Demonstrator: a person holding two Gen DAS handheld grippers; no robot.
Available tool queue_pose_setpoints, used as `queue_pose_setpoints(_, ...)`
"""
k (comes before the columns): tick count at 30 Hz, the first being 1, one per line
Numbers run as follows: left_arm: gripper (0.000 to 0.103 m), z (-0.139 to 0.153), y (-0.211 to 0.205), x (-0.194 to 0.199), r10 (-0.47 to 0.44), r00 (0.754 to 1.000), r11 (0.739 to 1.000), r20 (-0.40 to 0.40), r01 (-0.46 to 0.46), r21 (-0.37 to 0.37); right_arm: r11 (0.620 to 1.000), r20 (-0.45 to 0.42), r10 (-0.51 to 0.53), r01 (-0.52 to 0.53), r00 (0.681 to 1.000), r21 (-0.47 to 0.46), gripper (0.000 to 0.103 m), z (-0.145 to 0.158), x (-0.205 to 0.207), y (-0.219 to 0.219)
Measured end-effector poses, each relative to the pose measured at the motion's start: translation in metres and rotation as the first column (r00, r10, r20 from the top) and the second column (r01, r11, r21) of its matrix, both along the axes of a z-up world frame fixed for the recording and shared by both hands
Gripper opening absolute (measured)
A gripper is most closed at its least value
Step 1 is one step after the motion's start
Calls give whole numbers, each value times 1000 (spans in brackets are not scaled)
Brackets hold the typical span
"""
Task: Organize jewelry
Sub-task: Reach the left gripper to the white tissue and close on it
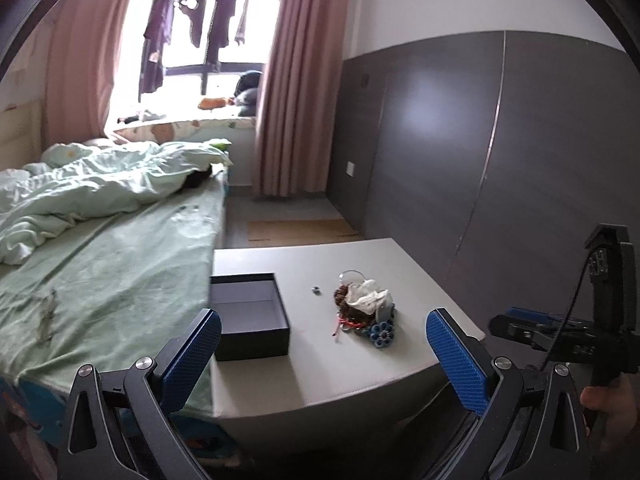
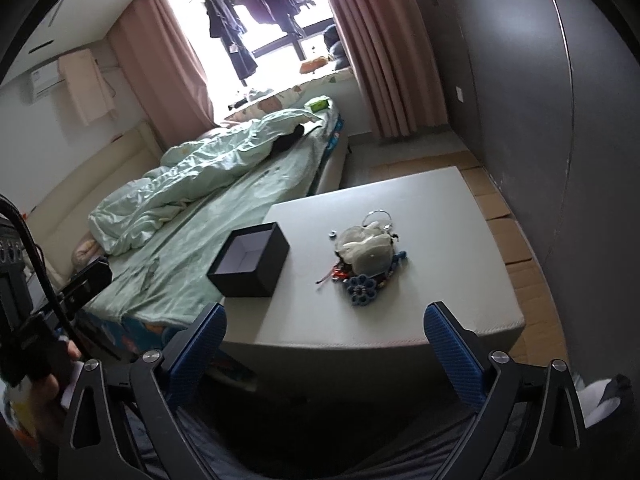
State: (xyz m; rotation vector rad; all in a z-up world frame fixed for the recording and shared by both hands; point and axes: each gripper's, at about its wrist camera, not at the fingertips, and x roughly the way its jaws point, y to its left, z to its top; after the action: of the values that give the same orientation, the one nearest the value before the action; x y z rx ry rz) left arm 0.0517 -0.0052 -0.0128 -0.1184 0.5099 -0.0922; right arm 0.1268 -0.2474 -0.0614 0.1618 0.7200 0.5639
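Observation:
A pile of jewelry (image 1: 365,309) lies on a white table (image 1: 320,368): beads, a blue flower piece (image 1: 381,334), a silver ring and a whitish pouch on top. A small loose bead (image 1: 316,290) lies left of it. An open, empty black box (image 1: 250,316) stands at the table's left edge. My left gripper (image 1: 324,344) is open and empty, held above the table's near side. My right gripper (image 2: 326,334) is open and empty, short of the table's near edge. The pile (image 2: 366,258) and the box (image 2: 250,260) also show in the right wrist view.
A bed with a green sheet (image 1: 100,280) and a rumpled quilt touches the table's left side. A dark grey wardrobe (image 1: 500,160) stands to the right. Cardboard (image 2: 516,240) covers the floor beyond the table. The right gripper's body (image 1: 580,328) shows at the left view's right edge.

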Motion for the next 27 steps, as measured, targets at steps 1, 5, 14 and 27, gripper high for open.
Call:
queue_pose_setpoints(1,101,-3,-1,6,-14,1000,1000,-9,13,-3,1000,-16,-4,4,1000,2,85,-3,5,-2)
queue_pose_setpoints(5,98,-15,-8,32,-56,997,998,-46,56,-10,999,-73,-20,22,997,23,81,-17,23,-10)
queue_pose_setpoints(14,89,-40,-29,84,-143,981,990,-128,140,-28,997,-162,-69,75,984,31,72,-55,56,-27)
queue_pose_setpoints(27,78,-77,-59,164,-221,939,975,-265,218,-42,992,-257,-106,121,961,43,71,-92,100,-30)
